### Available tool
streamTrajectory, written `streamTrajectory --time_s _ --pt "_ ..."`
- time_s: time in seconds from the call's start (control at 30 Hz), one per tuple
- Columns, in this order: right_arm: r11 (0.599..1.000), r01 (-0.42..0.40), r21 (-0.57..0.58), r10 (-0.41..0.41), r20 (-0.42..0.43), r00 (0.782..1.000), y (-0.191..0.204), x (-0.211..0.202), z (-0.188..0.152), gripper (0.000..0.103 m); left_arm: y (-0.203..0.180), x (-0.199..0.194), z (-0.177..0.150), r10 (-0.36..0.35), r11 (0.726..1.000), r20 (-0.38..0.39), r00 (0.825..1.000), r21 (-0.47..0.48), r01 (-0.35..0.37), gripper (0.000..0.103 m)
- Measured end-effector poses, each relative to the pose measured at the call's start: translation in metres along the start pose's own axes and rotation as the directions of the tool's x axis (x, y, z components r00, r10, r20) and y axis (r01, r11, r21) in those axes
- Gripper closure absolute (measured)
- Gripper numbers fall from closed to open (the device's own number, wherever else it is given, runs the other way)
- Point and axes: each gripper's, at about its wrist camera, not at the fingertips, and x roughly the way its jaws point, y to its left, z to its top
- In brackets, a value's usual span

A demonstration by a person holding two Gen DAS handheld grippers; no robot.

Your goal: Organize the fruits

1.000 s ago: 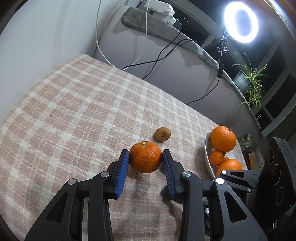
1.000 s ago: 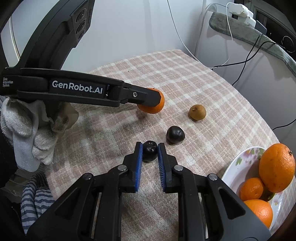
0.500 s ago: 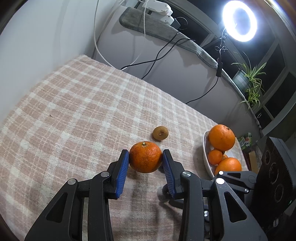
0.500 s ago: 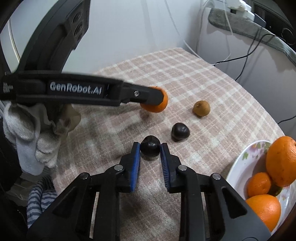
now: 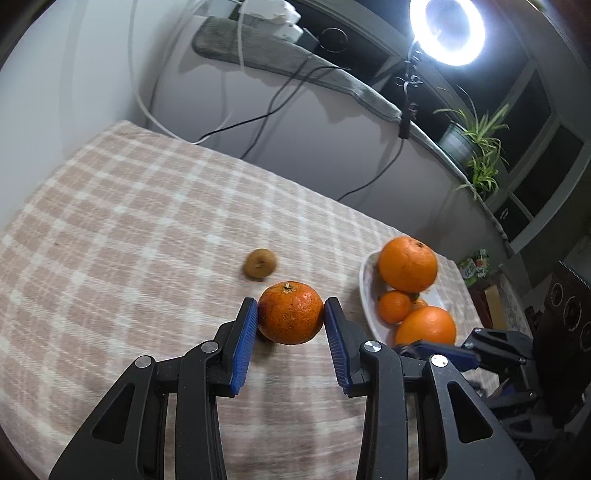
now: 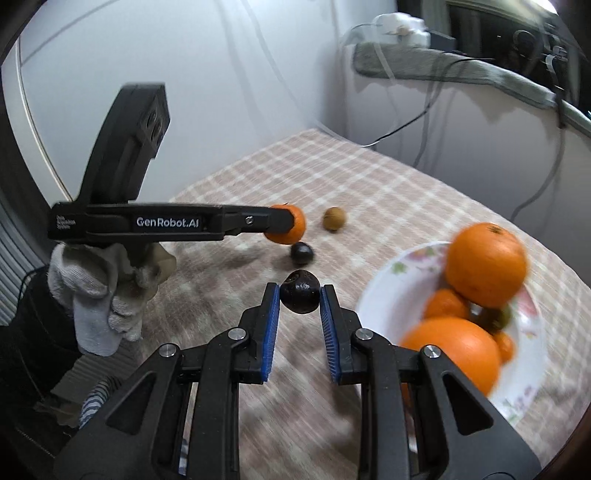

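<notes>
Gripping hard now, the right gripper (image 6: 298,301) has just closed its blue-padded jaws on a small dark purple round fruit (image 6: 300,291), pinched between the pads and seemingly clear of the pink-and-cream checked tablecloth (image 6: 369,192). Beside it, the left gripper (image 5: 291,319) pinches a mottled orange mandarin (image 5: 290,313) at its widest part, pads flat on both flanks, a sensible hold for a round thing that would otherwise roll. A cloth-gloved hand (image 6: 99,291) carries that left tool.

Just right of both grippers sits the white floral-printed plate (image 6: 413,258), already stacked with a big orange (image 6: 485,264) riding on top of smaller citrus. That pile looks like the gathering point, so both loads are probably heading there; the tall stack could shift if bumped.

Further out, a second dark fruit (image 6: 302,253) and a small brown round fruit (image 5: 259,263) lie loose on the cloth, not yet collected. Beyond, cables and a glowing ring light (image 5: 448,31).
</notes>
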Motion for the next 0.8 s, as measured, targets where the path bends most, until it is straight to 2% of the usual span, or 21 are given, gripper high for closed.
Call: streamTrajectory --time_s 0.37,0.8 --pt "0.988 0.103 0.118 -0.111 0.063 0.992 -0.049 -0.057 -0.022 0.08 -0.039 0.015 0.001 -0.054 0.997 -0.018 0.998 0.046 0.055 0.067" --pt "0.954 0.17 0.247 -0.193 0.072 0.979 -0.102 -0.076 -0.045 0.08 -0.074 0.037 0.0 -0.081 0.992 -0.065 0.995 0.094 0.087 0.067"
